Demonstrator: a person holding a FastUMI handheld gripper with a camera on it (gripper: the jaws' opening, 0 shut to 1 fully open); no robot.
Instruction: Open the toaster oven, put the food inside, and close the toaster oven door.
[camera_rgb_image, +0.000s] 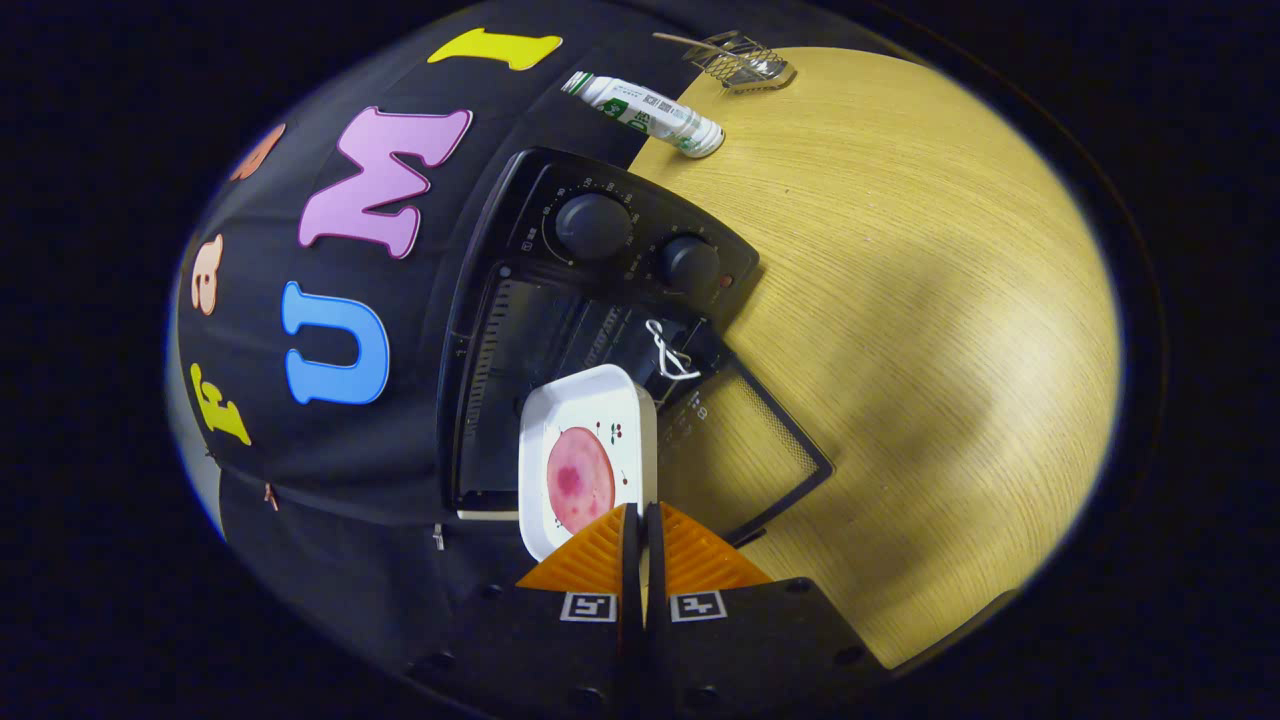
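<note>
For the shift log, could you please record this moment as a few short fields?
oven door: toaster oven open, glass door folded down onto the table
food: pink slice on white plate, at the oven mouth
gripper: gripper fingers closed on the plate's edge
behind: tube, wire rack

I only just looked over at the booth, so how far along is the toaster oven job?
Done: the toaster oven door hangs open. In hand: the claw is shut on the rim of the white plate carrying the pink food, held at the oven's mouth. Left: slide the plate in, release, close the door.
</note>
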